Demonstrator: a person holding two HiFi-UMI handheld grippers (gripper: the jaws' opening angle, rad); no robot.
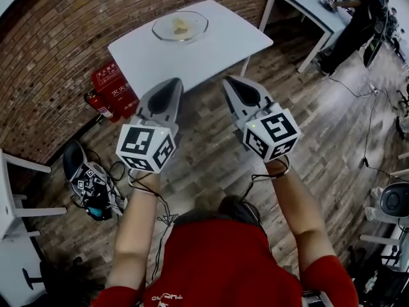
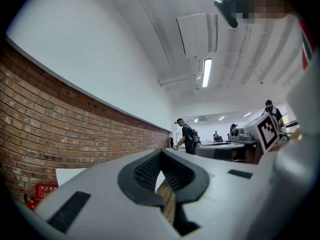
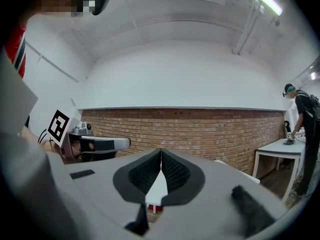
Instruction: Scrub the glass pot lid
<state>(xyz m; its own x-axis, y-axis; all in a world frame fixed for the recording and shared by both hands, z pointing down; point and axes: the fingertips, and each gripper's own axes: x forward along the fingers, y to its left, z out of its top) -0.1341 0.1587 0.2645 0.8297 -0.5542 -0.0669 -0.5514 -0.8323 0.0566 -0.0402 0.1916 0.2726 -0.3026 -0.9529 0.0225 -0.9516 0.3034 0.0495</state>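
At twelve o'clock in the head view, the glass pot lid (image 1: 195,28) lies on the white counter (image 1: 211,51), with a small yellowish thing (image 1: 181,24) on it, too small to name. Short of the counter, the left gripper (image 1: 171,86) at eleven o'clock and the right gripper (image 1: 234,84) at one o'clock hold their jaws closed on nothing. Scrubbing looks not yet begun; reaching the lid and all the scrubbing remain.

the head view looks steeply down from above and behind the left gripper (image 1: 174,82) and right gripper (image 1: 231,80), the white table (image 1: 211,53) ahead of their jaws. each gripper view rides close behind its own jaws, facing level; all three share the brick wall (image 3: 200,129) beyond.
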